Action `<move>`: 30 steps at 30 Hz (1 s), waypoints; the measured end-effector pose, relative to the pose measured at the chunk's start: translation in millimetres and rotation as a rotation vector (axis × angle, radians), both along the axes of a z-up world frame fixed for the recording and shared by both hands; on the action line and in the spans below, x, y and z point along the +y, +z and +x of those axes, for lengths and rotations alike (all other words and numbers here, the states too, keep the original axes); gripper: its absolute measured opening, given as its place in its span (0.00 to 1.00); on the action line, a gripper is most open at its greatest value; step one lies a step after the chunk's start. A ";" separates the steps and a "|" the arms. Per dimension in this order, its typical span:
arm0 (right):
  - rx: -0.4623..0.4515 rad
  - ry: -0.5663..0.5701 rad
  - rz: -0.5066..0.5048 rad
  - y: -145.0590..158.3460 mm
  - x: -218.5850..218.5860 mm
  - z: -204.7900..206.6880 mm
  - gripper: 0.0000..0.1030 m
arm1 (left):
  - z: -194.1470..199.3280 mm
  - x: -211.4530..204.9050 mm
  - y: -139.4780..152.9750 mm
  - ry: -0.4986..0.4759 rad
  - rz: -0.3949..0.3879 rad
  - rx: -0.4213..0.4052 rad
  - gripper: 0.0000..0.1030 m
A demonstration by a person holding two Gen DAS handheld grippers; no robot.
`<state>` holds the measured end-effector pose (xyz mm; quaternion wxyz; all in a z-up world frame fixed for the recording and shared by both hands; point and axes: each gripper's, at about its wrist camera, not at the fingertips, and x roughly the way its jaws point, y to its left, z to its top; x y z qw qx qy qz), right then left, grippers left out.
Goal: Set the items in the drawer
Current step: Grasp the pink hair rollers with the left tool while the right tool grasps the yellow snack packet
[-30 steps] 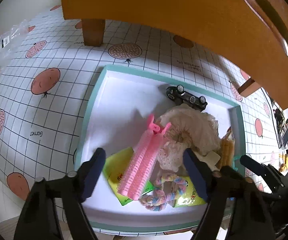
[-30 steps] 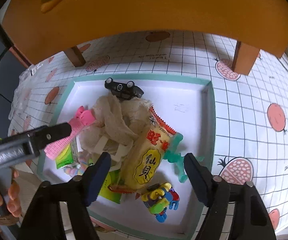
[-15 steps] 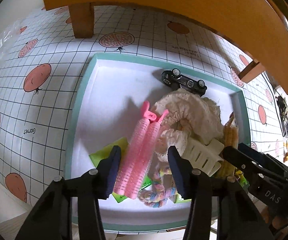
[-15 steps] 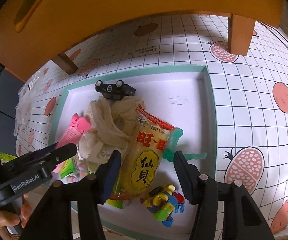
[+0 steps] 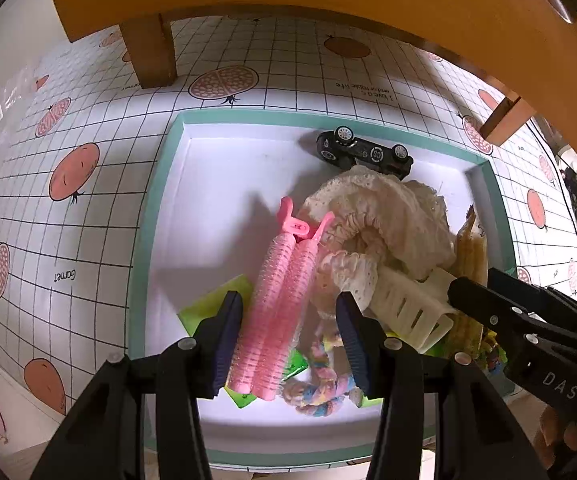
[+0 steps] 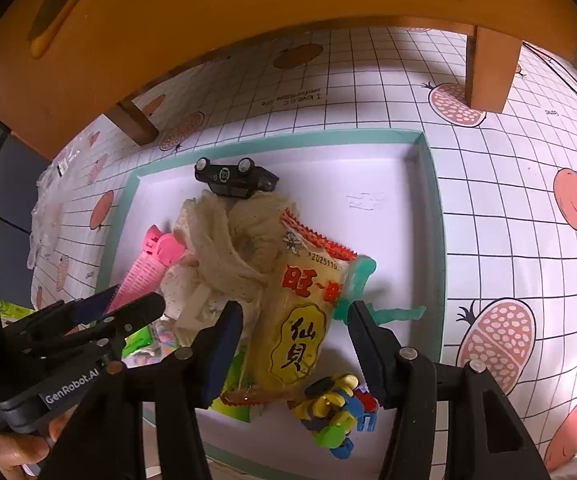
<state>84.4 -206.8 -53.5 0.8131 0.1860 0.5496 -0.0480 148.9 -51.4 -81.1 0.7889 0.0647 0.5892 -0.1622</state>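
A teal-rimmed white tray (image 5: 156, 200) holds the items. My left gripper (image 5: 290, 340) is open and low over it, its fingers on either side of a pink hair roller clip (image 5: 280, 300). A cream lace scrunchie (image 5: 384, 216), a white claw clip (image 5: 412, 308) and a black toy car (image 5: 364, 154) lie beside the roller. My right gripper (image 6: 294, 340) is open, straddling a yellow snack packet (image 6: 304, 312) that rests on the scrunchie (image 6: 224, 240). The orange wooden drawer front (image 6: 248, 20) hangs over the far side of the tray (image 6: 432, 200).
A teal figure (image 6: 392, 314) and a colourful toy robot (image 6: 336, 412) lie near the right fingers. A green packet (image 5: 208, 304) and a pastel braided rope (image 5: 320, 392) sit under the roller. Wooden legs (image 5: 148, 52) stand on the checked tablecloth (image 5: 68, 220).
Both grippers have come down closer to the tray. Their fingers have narrowed from wide apart to closely flanking the pink roller and the snack packet.
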 end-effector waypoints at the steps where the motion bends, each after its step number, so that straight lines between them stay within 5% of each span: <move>1: 0.000 -0.002 0.001 0.2 0.0 0.2 0.56 | -0.1 -0.3 -0.2 0.000 0.001 -0.002 0.48; 9: -0.017 -0.016 0.023 4.2 -4.8 -1.2 0.29 | -1.4 -3.0 -1.4 -0.015 0.015 -0.019 0.47; 14: -0.018 -0.010 0.028 5.4 -3.7 -1.2 0.28 | -1.5 -0.1 -0.7 -0.012 0.002 -0.022 0.29; 30: -0.058 -0.073 0.135 11.8 -20.3 -11.2 0.25 | 3.8 11.7 12.9 0.066 -0.082 -0.047 0.27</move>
